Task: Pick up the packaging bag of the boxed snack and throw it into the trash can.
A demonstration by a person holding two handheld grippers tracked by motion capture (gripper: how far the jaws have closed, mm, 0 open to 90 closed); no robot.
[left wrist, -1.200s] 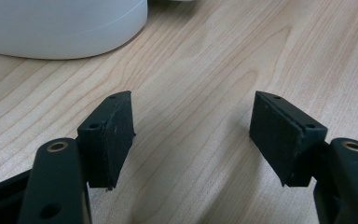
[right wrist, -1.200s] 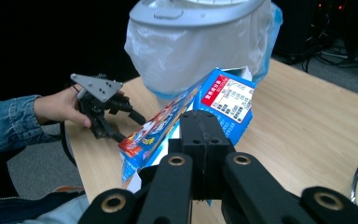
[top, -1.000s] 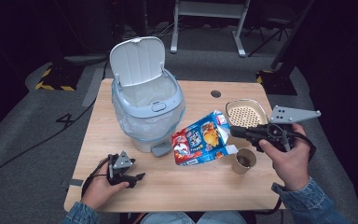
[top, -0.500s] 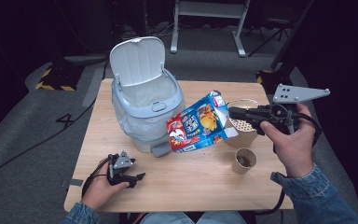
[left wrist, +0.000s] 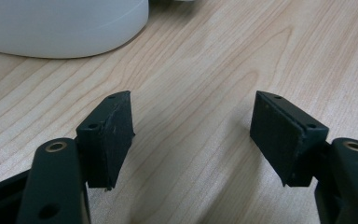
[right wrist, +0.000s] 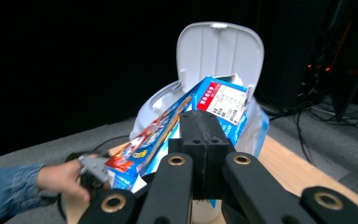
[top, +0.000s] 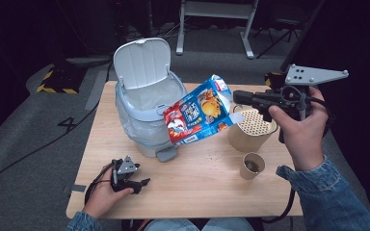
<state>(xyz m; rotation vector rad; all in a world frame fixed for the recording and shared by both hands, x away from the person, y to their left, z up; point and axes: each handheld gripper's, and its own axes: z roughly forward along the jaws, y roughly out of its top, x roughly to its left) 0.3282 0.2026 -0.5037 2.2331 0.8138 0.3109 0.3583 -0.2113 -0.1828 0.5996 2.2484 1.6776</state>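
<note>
- the right tongs [top: 238,97] are clenched on the edge of a flattened, colourful carton [top: 198,114] and hold it in the air, clear of the worktop [top: 207,178].
- the carton hangs tilted, its lower end over the rim of the grey bin [top: 142,113], its upper end towards the tongs; in the right gripper view the carton [right wrist: 168,130] lies between the jaws and the bin's raised lid [right wrist: 220,51].
- the bin stands on the far left part of the worktop with its lid upright.
- a tan container with a perforated top [top: 251,127] stands just below the right tongs, and a small paper cup [top: 252,166] is near it, closer to the person.
- the left tongs [top: 142,183] rest released on the near left of the worktop with bare wood between the pads [left wrist: 114,135]; the bin's base [left wrist: 60,28] is just ahead.
</note>
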